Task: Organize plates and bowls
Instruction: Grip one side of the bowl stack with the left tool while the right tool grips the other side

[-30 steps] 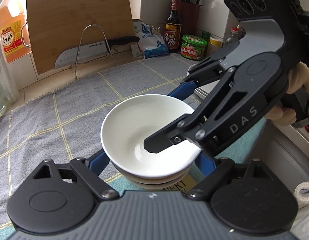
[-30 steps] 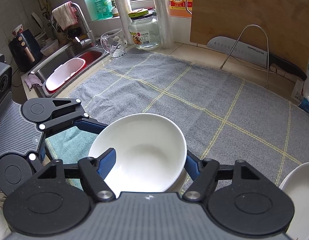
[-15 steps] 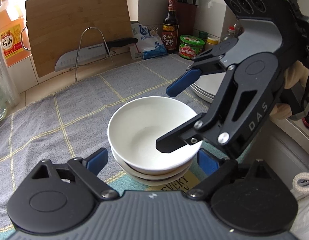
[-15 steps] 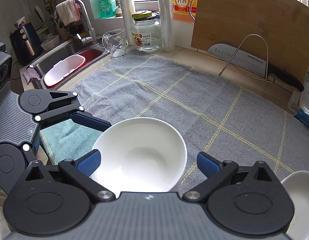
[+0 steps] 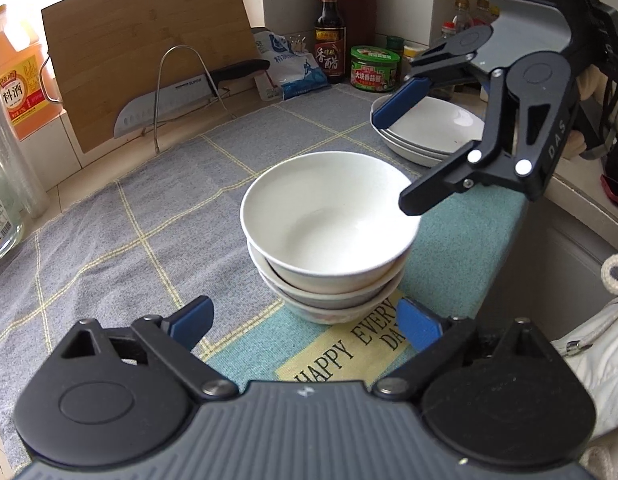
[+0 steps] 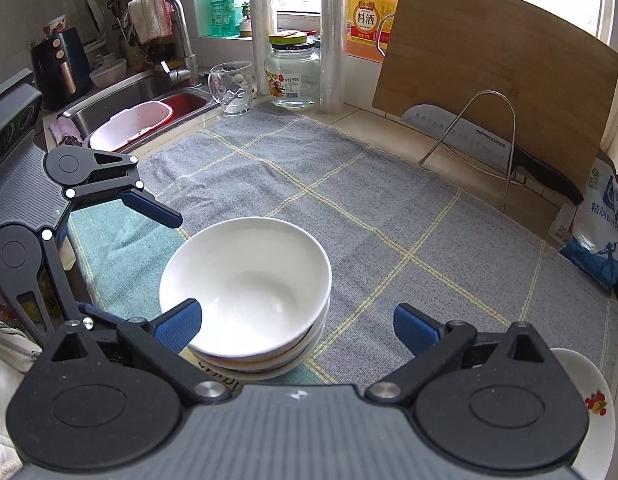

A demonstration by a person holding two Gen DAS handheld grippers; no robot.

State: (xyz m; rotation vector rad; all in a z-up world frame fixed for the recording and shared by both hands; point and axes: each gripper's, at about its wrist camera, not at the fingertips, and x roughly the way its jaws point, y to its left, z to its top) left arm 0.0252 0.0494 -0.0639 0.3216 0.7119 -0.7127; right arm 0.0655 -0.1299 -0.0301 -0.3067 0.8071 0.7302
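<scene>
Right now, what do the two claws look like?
Both claws are black, with round pivot discs, silver bolts and a ribbed grey body. The fingers end in blue pads. The right claw has "DAS" printed on its arm. The left claw looks the same.

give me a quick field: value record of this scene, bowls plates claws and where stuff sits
bowls: bowl stack of three nested white bowls, upright on the teal mat
plates: plate stack on the grey cloth, beyond the bowls
left claw: open, in front of the bowls, touching nothing
right claw: open, empty, near the bowl rim
backdrop: cutting board leaning on the wall, knife in a wire rack
</scene>
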